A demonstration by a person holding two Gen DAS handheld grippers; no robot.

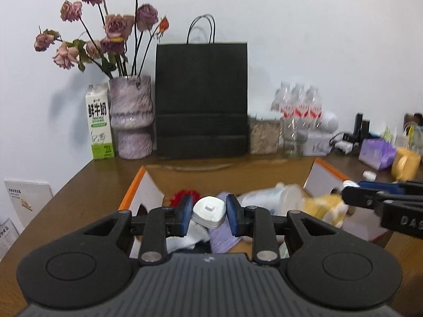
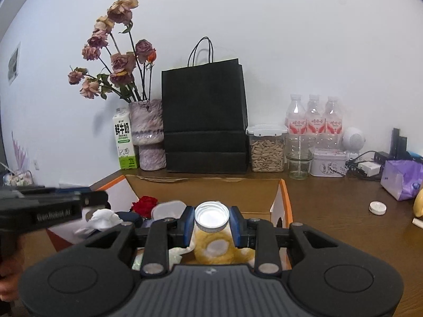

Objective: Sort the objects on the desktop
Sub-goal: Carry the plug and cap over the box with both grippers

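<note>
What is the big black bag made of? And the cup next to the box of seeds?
The black bag looks like matte paper: flat stiff sides, sharp creases, thin cord handles. The cup looks like clear glass, though it could be hard plastic: you see straight through it and its rim shines.

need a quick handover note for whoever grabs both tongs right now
Left tongs: shut on a small white triangular cap-like piece, held above the cardboard box.
Right tongs: shut on a white-lidded jar, also over the box.
In the box: red flower, white cloth, yellow plush, purple cloth.
Done: both items picked up.
Left: place each; a small white disc and purple pack lie on the desk.
</note>
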